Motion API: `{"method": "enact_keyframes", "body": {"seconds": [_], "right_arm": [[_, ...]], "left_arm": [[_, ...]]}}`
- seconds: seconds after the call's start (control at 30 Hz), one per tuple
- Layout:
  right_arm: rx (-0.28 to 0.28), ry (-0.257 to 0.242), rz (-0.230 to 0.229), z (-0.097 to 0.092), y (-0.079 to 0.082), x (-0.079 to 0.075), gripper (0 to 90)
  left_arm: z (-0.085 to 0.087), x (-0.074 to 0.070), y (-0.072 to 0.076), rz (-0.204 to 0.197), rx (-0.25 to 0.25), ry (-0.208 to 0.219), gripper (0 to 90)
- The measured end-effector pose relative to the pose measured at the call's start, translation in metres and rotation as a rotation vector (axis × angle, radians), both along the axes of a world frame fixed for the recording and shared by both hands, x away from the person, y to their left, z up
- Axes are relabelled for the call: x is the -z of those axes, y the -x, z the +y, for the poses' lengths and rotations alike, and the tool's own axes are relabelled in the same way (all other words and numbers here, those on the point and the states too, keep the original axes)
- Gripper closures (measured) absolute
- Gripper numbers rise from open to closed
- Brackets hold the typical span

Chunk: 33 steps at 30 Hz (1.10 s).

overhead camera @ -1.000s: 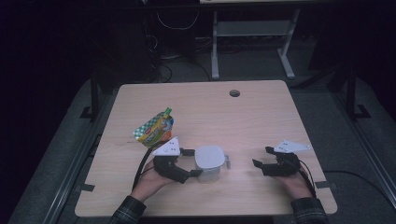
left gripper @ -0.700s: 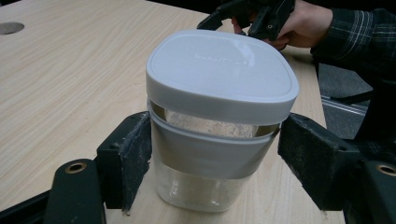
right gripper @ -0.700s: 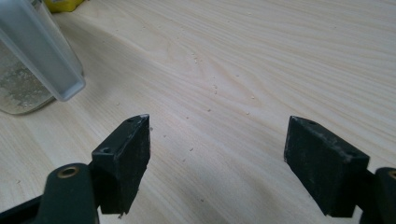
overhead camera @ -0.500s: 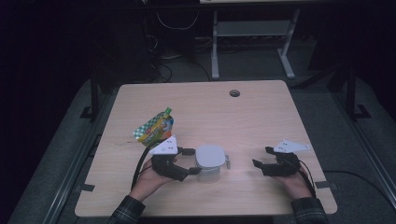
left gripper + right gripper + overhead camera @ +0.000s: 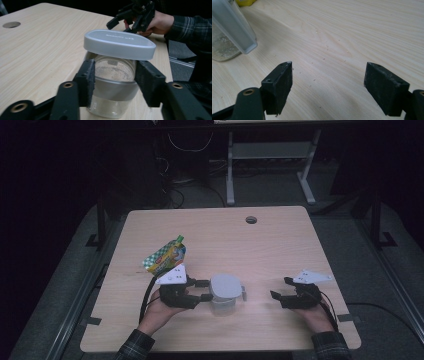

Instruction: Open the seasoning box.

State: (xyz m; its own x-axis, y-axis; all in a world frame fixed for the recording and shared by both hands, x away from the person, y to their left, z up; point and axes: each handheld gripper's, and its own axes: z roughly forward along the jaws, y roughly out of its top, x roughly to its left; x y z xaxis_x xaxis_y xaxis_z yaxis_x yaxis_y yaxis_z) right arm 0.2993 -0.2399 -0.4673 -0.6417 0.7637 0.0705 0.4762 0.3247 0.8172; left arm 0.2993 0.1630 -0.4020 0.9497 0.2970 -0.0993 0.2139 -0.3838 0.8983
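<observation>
Glass jar (image 5: 112, 92) with grey lid (image 5: 119, 43) stands upright near the table's (image 5: 280, 245) front edge — between the left gripper's (image 5: 113, 82) jaws, which have just been closing, pads against its sides. Right gripper (image 5: 328, 82) rests wide open and empty, well to the jar's right — so the lid lies nearest it.

High view overhead; tool views close, sharing jar (image 5: 112, 82).

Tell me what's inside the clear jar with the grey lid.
Through the jar's glass wall, a pale, grainy powder clings to the inside. The grey lid covers the top, and the left gripper's fingers hide part of each side.
</observation>
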Motion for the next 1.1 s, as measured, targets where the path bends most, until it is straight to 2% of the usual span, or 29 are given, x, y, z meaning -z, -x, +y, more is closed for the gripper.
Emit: {"method": "enact_keyframes", "body": {"seconds": [0.07, 0.1, 0.3, 0.33, 0.37, 0.53, 0.77, 1.1], "right_arm": [[-0.001, 0.001, 0.001, 0.000, 0.000, 0.000, 22.5], [0.000, -0.001, 0.000, 0.000, 0.000, 0.000, 22.4], [0.000, -0.001, 0.000, 0.000, 0.000, 0.000, 22.4], [0.000, -0.001, 0.000, 0.000, 0.000, 0.000, 22.4], [0.000, -0.001, 0.000, 0.000, 0.000, 0.000, 22.4], [0.000, -0.001, -0.001, 0.000, 0.000, 0.000, 22.4], [-0.002, 0.001, 0.000, 0.000, 0.000, 0.000, 22.4], [-0.002, 0.002, 0.000, 0.000, 0.000, 0.000, 22.4]], "left_arm": [[0.001, -0.001, 0.000, 0.006, -0.005, 0.007, 54.3], [0.001, -0.001, 0.000, 0.003, -0.006, 0.008, 58.7], [0.000, -0.005, -0.003, 0.004, 0.007, 0.010, 72.4], [0.000, -0.006, -0.003, 0.005, 0.012, 0.011, 72.4], [0.000, -0.006, -0.004, 0.003, 0.017, 0.010, 77.5], [-0.001, -0.009, -0.004, 0.000, 0.041, 0.009, 88.6], [-0.004, -0.014, -0.005, -0.005, 0.057, 0.005, 90.0], [-0.011, -0.021, -0.008, -0.002, 0.085, 0.022, 90.0]]}}
